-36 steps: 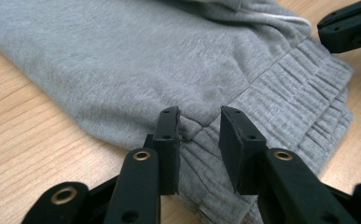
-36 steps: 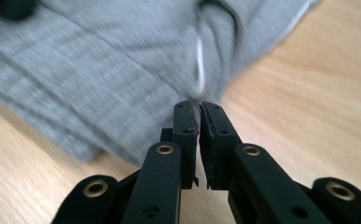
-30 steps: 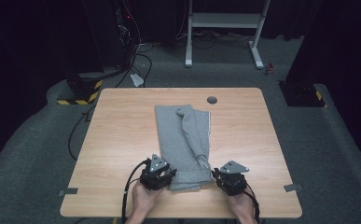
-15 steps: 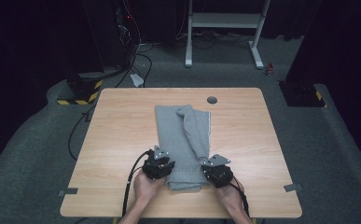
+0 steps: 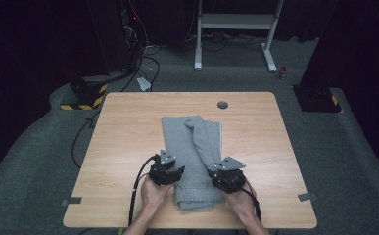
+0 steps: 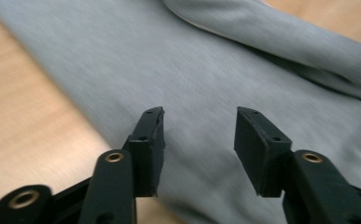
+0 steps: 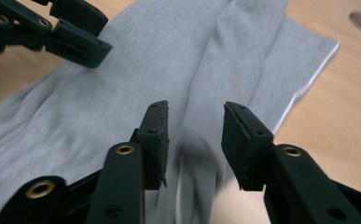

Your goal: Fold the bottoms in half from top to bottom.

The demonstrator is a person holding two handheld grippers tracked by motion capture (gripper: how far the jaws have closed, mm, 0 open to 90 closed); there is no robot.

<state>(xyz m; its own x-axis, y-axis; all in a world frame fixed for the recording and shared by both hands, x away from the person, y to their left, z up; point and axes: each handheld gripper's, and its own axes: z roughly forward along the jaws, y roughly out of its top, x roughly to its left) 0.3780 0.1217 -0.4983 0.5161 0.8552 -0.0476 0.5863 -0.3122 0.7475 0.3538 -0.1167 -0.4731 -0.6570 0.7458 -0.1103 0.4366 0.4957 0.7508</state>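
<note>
light: tabletop (image 5: 128,127) lit from above, room around it pretty much black | blur: grey cloth (image 6: 178,84) smeared near both claws | shadows: soft, dark patch under right claw (image 7: 192,126)

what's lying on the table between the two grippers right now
In the high view, the near end of the folded grey garment lies between the left gripper and right gripper.

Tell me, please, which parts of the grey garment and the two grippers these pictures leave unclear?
- Near hem corners of the grey garment: high view, covered by the left gripper and the right gripper.
- How many layers it is folded into: high view, too small to tell.
- Cloth beneath the jaws: left gripper view and right gripper view, motion-blurred.
- Garment's full outline: both gripper views, cut off by the frame edges.
</note>
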